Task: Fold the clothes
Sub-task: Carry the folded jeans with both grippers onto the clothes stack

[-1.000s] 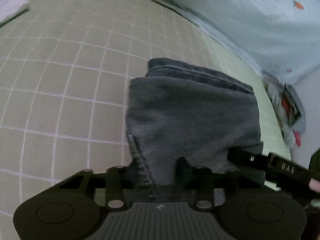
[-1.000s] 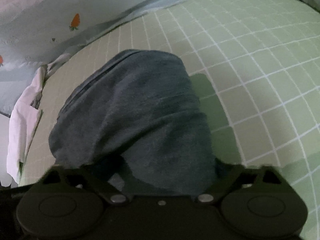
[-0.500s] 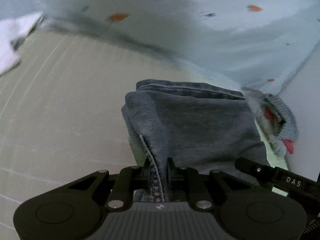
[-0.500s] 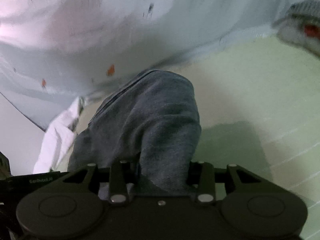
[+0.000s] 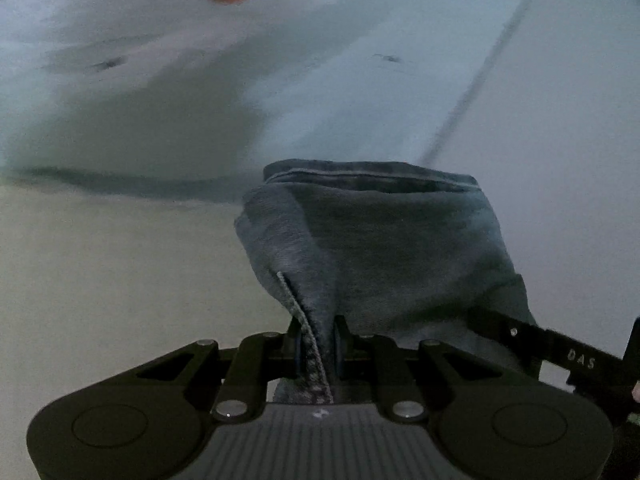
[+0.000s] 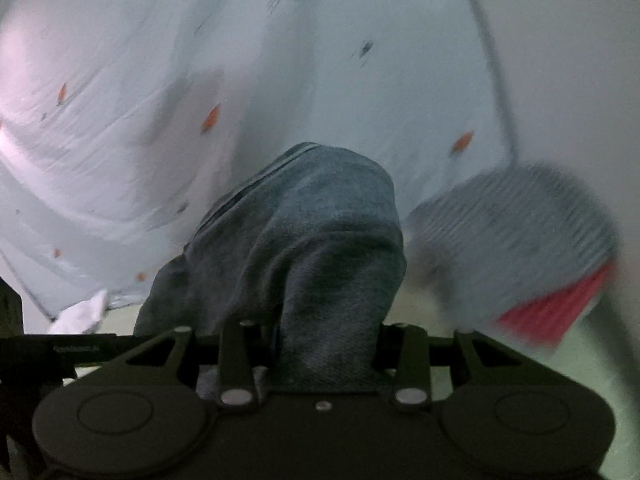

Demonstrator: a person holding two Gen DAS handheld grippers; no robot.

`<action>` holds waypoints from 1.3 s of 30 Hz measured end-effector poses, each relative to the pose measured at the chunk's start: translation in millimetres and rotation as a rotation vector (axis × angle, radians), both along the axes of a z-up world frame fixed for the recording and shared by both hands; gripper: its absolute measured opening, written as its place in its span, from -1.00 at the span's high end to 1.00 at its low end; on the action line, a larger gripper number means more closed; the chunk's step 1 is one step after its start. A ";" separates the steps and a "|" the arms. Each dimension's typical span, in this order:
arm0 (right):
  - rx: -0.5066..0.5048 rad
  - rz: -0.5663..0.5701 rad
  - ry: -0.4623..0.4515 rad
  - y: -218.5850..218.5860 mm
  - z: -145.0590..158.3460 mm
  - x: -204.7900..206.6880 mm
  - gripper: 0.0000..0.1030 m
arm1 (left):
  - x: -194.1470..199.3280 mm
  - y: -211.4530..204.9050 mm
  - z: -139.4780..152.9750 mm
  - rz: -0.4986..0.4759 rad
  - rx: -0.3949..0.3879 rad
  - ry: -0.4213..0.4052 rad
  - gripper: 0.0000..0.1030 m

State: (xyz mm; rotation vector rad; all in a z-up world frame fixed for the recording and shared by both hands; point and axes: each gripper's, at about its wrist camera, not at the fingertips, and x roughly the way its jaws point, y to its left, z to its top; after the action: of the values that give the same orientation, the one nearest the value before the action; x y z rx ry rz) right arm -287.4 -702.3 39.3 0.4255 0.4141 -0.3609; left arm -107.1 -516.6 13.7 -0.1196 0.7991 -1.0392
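The folded dark grey-blue jeans [image 5: 384,248] hang forward from my left gripper [image 5: 317,344], which is shut on a stitched seam at their near left edge. The same jeans [image 6: 312,248] fill the middle of the right wrist view, where my right gripper [image 6: 320,356] is shut on a thick bunch of the denim. The right gripper's body [image 5: 560,352] shows at the lower right of the left wrist view. The jeans are lifted off the bed. Both views are blurred by motion.
A pale blue quilt [image 6: 200,80] with small orange carrot prints rises behind the jeans. A grey striped garment with red [image 6: 528,256] lies at the right. A white cloth [image 6: 80,314] lies at the left. The green bed sheet [image 5: 100,280] spreads below.
Both grippers have closed on the jeans and lifted them off the checked sheet. The views have tilted up toward the quilt and wall.
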 end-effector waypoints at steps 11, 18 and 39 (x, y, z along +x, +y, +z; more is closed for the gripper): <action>-0.291 -0.140 0.011 -207.9 33.4 38.1 -0.23 | 33.8 -231.0 16.9 -0.116 -0.043 -0.053 0.54; -0.597 -0.216 0.053 -219.2 -32.6 113.7 -0.83 | 57.7 -308.6 -51.7 -0.033 0.194 -0.124 -0.36; -0.251 -0.331 0.163 -139.7 -50.7 82.2 -0.99 | 18.6 -205.5 2.7 0.004 0.065 -0.308 -1.00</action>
State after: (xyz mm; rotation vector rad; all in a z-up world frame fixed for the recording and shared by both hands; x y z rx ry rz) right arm -205.2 -842.0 -11.4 0.2179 0.4507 -0.7641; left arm -88.5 -722.1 16.5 0.0928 0.5510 -0.9972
